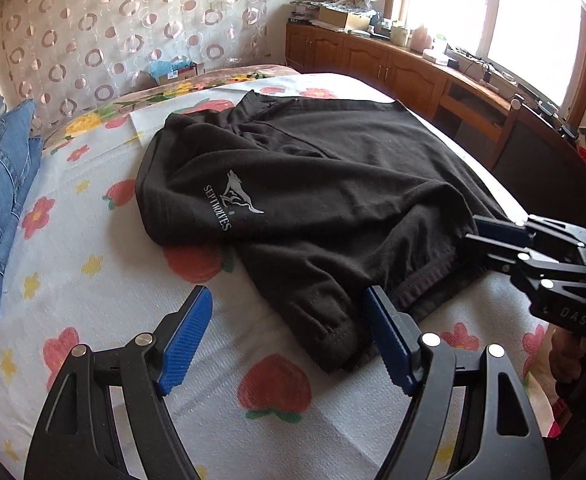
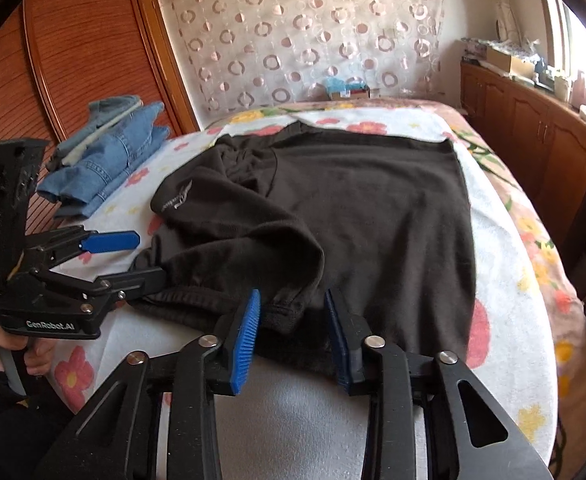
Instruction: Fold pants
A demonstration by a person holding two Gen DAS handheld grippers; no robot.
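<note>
Black pants [image 1: 333, 184] with a white wolf logo [image 1: 233, 200] lie folded over on the flowered bed; they also show in the right wrist view [image 2: 365, 208]. My left gripper [image 1: 287, 300] is open at the near cuff edge, its right finger touching the hem. It shows in the right wrist view [image 2: 149, 256], open, one finger at the cuff. My right gripper [image 2: 293, 300] is open, its jaws standing either side of the near hem. In the left wrist view it [image 1: 471, 230] lies at the pants' right edge.
Folded blue jeans [image 1: 1, 200] lie at the bed's left side, also in the right wrist view [image 2: 105, 156]. A flowered white sheet [image 1: 105, 272] covers the bed. A wooden cabinet [image 1: 393, 60] with clutter runs under the window on the right.
</note>
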